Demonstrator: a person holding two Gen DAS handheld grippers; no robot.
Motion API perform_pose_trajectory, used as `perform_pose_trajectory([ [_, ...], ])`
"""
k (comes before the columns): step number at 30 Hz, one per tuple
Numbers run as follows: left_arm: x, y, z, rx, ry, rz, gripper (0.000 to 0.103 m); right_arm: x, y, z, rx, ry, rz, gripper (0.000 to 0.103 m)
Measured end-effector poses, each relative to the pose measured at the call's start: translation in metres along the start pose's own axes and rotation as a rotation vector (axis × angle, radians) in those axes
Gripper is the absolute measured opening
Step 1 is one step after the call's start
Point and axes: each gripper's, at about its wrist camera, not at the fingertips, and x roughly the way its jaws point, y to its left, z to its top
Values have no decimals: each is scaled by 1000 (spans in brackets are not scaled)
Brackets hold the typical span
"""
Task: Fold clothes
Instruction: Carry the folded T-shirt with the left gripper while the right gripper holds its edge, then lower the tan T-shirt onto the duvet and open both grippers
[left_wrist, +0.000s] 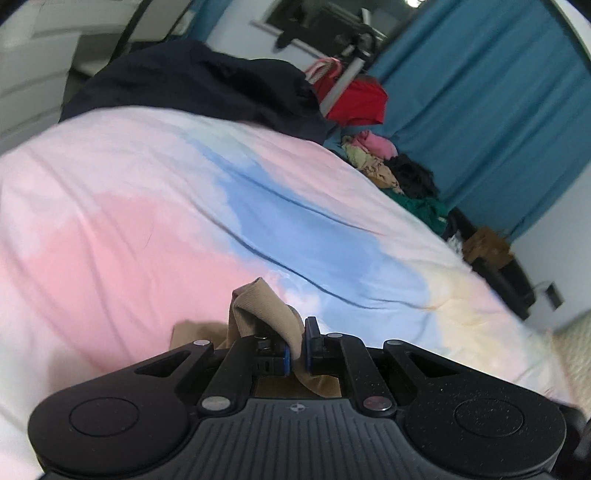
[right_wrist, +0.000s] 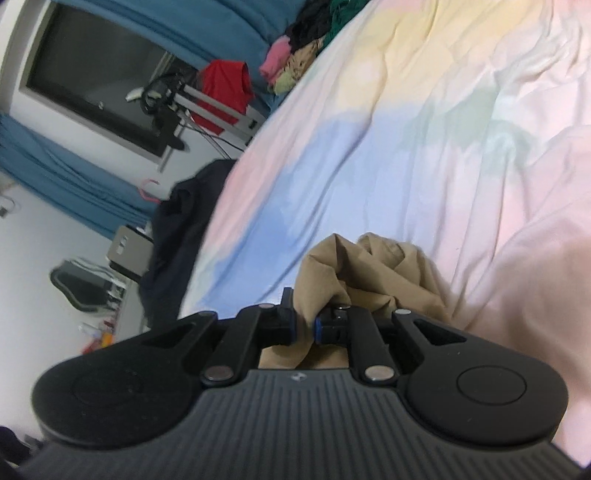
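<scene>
A tan garment (left_wrist: 258, 306) is pinched in my left gripper (left_wrist: 296, 347), which is shut on a fold of its ribbed fabric just above the pastel bedspread (left_wrist: 147, 221). More tan cloth hangs below the jaws. In the right wrist view my right gripper (right_wrist: 303, 322) is shut on another part of the same tan garment (right_wrist: 373, 273), which bunches up in front of the fingers over the bedspread (right_wrist: 406, 129). The rest of the garment is hidden under both grippers.
A dark navy garment (left_wrist: 195, 81) lies at the far end of the bed and also shows in the right wrist view (right_wrist: 177, 236). A pile of mixed clothes (left_wrist: 399, 173) sits at the bed's edge. A red garment (left_wrist: 358, 99) hangs on a rack by blue curtains (left_wrist: 480, 110).
</scene>
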Motion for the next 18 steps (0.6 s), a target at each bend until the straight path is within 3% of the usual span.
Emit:
perform_pose_trajectory([
  [9, 34, -2, -2, 65, 6, 47, 8, 36, -14, -3, -57, 15, -79, 13],
  [10, 33, -3, -3, 75, 3, 48, 8, 36, -14, -2, -62, 18, -75, 17],
  [11, 32, -4, -3, 79, 4, 41, 9, 35, -13, -2, -70, 20, -61, 28],
  [12, 30, -5, -3, 83, 6, 32, 15, 33, -12, -2, -74, 19, -30, 37],
  [14, 27, -7, -3, 92, 11, 5, 42, 28, -8, -5, -76, 15, 49, 81],
  [15, 24, -10, -4, 103, 4, -11, 61, 23, -5, -8, -86, 11, 86, 90],
  [16, 18, -13, -6, 118, -24, -19, 71, 19, -1, -11, -97, 6, 122, 95],
  [18, 5, -21, -10, 161, -77, -46, 85, 8, 7, -16, -131, -18, 156, 95],
])
